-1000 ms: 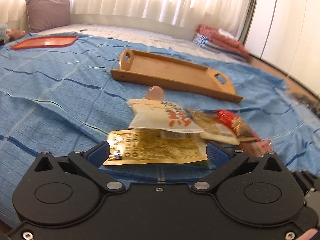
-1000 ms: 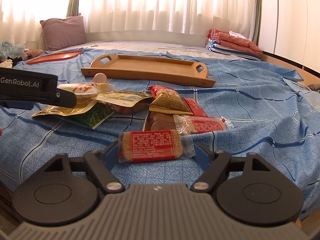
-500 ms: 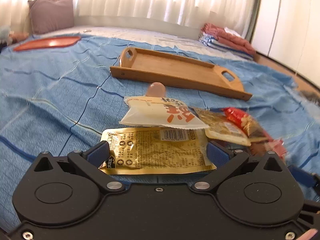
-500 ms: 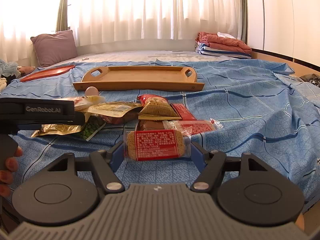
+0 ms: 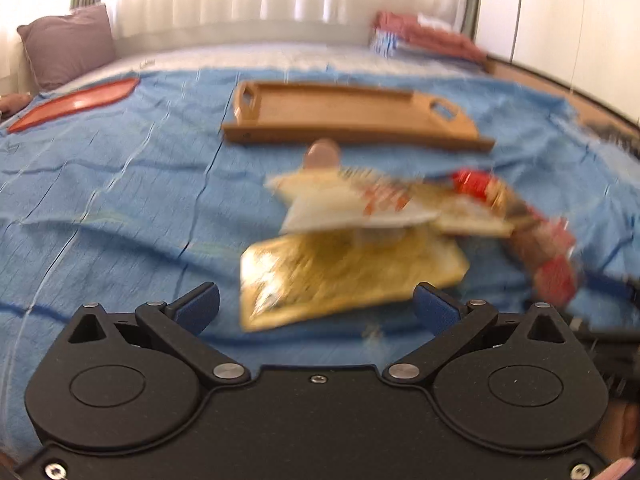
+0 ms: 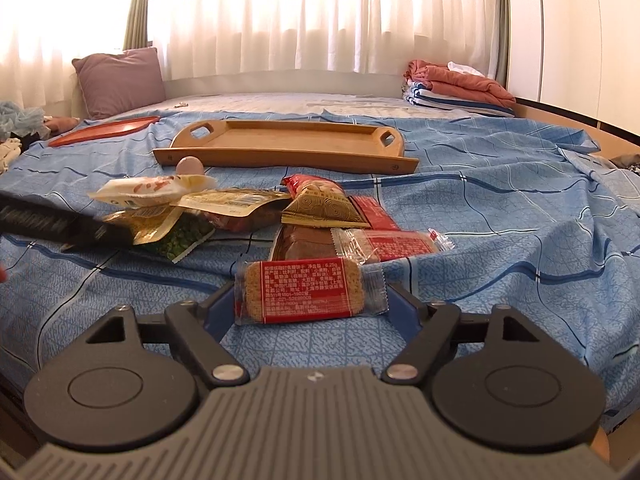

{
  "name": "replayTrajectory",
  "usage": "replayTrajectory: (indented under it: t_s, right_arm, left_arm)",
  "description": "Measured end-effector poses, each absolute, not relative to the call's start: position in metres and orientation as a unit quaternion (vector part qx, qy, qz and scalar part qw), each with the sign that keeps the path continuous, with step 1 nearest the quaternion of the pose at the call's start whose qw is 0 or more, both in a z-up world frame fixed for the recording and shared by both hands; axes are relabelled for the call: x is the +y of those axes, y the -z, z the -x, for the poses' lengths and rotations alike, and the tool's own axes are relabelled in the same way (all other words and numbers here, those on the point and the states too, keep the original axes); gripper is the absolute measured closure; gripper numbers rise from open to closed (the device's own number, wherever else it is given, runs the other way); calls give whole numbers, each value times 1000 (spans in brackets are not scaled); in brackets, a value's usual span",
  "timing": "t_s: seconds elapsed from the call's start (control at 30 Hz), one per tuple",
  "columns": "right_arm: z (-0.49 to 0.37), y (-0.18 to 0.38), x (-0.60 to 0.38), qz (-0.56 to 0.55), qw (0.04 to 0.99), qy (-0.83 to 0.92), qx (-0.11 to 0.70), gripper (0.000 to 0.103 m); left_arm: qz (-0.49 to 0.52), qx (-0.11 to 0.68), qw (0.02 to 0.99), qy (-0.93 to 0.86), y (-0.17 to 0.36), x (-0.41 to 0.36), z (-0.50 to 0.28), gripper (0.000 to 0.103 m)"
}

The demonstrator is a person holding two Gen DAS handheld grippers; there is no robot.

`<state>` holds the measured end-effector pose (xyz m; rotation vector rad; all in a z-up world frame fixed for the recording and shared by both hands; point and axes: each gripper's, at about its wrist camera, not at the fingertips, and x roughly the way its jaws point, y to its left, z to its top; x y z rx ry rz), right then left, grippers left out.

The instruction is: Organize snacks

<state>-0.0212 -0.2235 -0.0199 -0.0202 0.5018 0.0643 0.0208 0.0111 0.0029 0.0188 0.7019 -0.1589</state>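
A pile of snack packets lies on the blue bedspread. In the blurred left wrist view my left gripper (image 5: 316,306) is open, and a gold foil packet (image 5: 344,276) lies on the cover just ahead of its fingers, untouched. A white packet (image 5: 340,204) lies behind it. In the right wrist view my right gripper (image 6: 310,306) has its jaws closed against the ends of a red-labelled biscuit packet (image 6: 306,292), held just above the cover. More packets (image 6: 320,204) lie beyond. The wooden tray (image 6: 288,146) stands empty further back; it also shows in the left wrist view (image 5: 352,118).
A red flat tray (image 6: 104,132) lies at the far left. A purple pillow (image 6: 120,80) leans at the window. Folded clothes (image 6: 456,88) are stacked at the far right. A small pink egg-shaped thing (image 6: 190,166) sits just before the wooden tray.
My left gripper has pulled back and swung left, so the gold packet is no longer between its fingers. My right gripper's jaws have closed in on the biscuit packet.
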Motion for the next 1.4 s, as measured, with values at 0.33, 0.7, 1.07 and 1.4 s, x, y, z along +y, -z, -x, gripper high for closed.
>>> replayTrajectory:
  t_s: [0.33, 0.7, 1.07, 1.4]
  right_arm:
    - [16, 20, -218, 14, 967, -33, 251, 15]
    - [16, 18, -214, 15, 967, -30, 252, 16]
    - [16, 14, -203, 11, 968, -45, 249, 32]
    - [17, 11, -205, -16, 968, -40, 249, 32]
  left_arm:
    - [-68, 305, 949, 29, 2, 14, -24, 26]
    - [-208, 253, 942, 71, 6, -38, -14, 70]
    - [-159, 282, 940, 109, -8, -30, -18, 82]
    - [17, 350, 919, 179, -42, 16, 10, 95]
